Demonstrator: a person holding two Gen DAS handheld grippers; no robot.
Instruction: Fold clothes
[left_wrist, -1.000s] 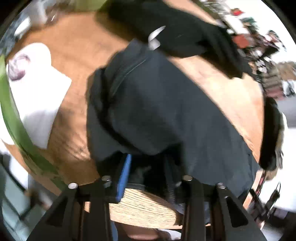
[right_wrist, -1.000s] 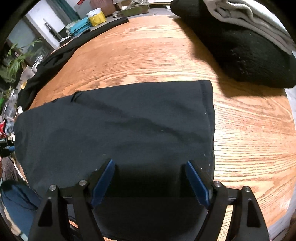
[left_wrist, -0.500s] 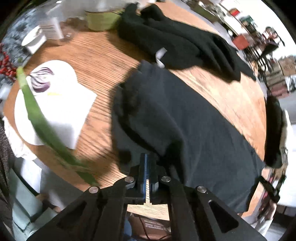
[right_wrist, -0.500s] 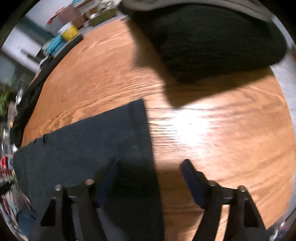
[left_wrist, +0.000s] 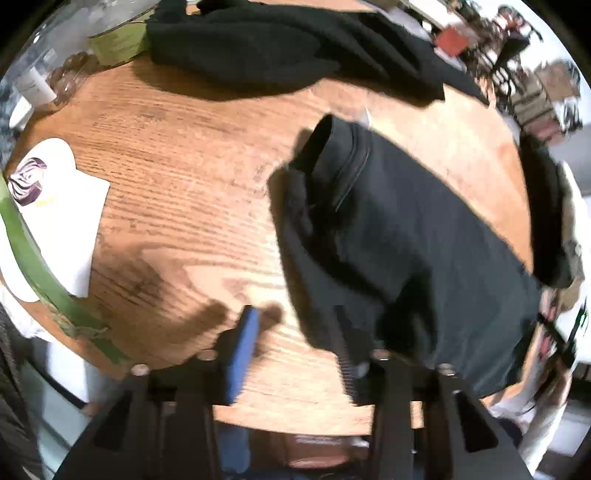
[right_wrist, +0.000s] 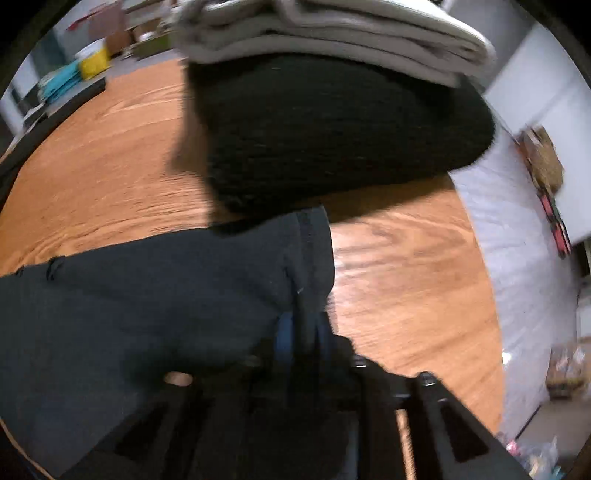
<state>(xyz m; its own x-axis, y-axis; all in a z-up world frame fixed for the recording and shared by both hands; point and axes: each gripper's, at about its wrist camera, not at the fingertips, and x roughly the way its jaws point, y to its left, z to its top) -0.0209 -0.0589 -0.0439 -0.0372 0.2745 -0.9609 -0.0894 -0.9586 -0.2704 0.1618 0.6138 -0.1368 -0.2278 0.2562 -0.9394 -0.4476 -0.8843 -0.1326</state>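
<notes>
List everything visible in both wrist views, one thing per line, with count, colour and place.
Dark shirt: one, black, on the table, hem in the right gripper.
Loose black garment: one, far side of table.
Folded pile: black knit under grey-white layers, beside the shirt.
White card: one, purple print, table's left edge.
Table: one, orange-brown wood.
Left gripper: jaws opening, over bare wood at the shirt's edge.
Right gripper: jaws closing on shirt hem.

Black cotton shirt (left_wrist: 424, 236) on orange-brown grained wooden tabletop (left_wrist: 184, 177); white paper sheet (left_wrist: 62, 221) bears a purple, perhaps onion-like, print
</notes>
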